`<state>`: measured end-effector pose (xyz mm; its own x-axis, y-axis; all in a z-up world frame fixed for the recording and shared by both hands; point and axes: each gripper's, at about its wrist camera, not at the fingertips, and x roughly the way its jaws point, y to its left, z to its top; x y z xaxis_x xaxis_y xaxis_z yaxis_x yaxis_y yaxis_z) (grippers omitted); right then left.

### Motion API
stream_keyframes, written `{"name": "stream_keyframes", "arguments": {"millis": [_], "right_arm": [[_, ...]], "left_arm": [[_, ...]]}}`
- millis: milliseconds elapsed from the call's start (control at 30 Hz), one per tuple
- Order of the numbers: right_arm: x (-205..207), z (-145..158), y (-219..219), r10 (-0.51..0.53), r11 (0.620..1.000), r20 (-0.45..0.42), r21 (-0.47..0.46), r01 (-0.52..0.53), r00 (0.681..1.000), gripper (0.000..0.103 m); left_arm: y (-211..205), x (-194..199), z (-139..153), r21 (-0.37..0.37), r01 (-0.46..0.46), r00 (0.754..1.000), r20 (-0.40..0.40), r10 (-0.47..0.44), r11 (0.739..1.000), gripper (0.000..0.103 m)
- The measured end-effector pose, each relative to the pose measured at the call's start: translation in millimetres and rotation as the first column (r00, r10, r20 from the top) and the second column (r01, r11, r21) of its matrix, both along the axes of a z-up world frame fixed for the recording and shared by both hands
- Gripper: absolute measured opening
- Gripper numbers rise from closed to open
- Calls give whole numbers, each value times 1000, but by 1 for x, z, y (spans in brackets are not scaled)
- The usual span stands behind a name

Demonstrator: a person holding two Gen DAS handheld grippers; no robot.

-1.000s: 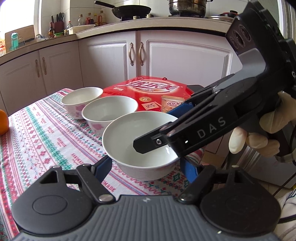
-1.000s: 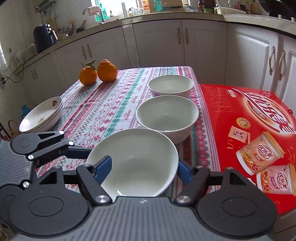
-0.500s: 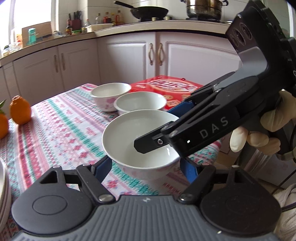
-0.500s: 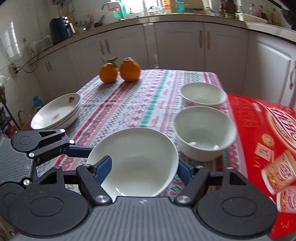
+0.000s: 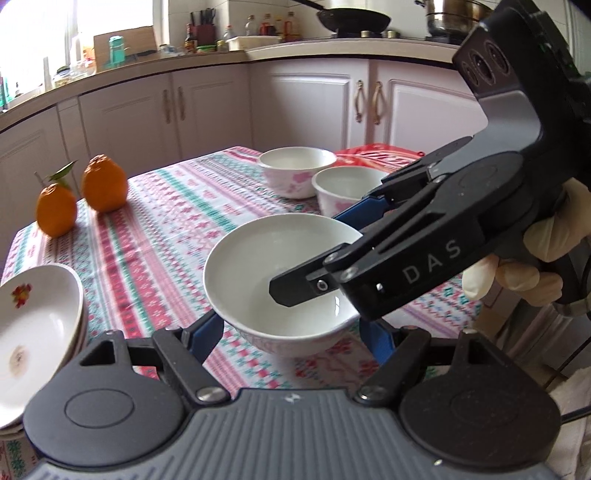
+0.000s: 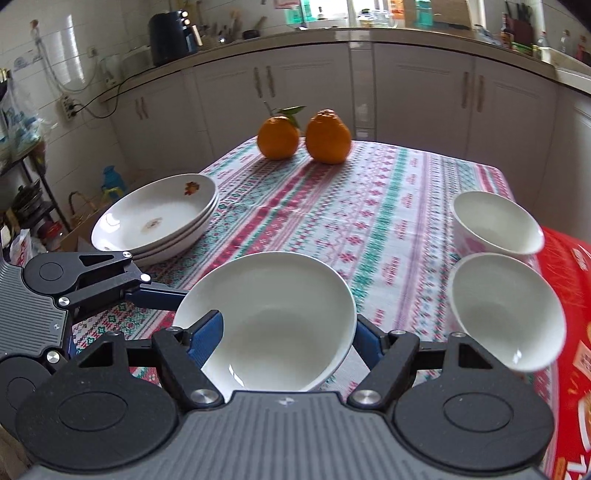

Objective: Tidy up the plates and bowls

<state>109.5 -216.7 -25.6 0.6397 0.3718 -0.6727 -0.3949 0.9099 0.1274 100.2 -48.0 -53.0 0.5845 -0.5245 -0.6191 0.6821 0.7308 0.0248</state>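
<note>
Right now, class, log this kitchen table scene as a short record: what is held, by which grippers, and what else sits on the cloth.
held item: white bowl
held by: left gripper and right gripper, both clamped on its sides
other bowls: two bowls on the cloth
plates: stack of plates, left side
fruit: two oranges, far end
box: red box, right edge

Home kitchen: I am facing white cabinets [image 6: 424,96] running along the far walls, a wok [image 5: 352,16] and pot [image 5: 448,9] sitting far right, a knife block [image 5: 201,22], a patterned tablecloth [image 6: 354,206] covering the near table.
</note>
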Motion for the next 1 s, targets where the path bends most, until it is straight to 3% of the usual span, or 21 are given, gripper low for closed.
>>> {"name": "stream_keyframes", "arguments": {"millis": [1000], "right_arm": [[18,-11,16,42,999,-23,8,-42,999,82]], "left_arm": [[14,10,-6,14,-33,999,-16,33,999,80]]}}
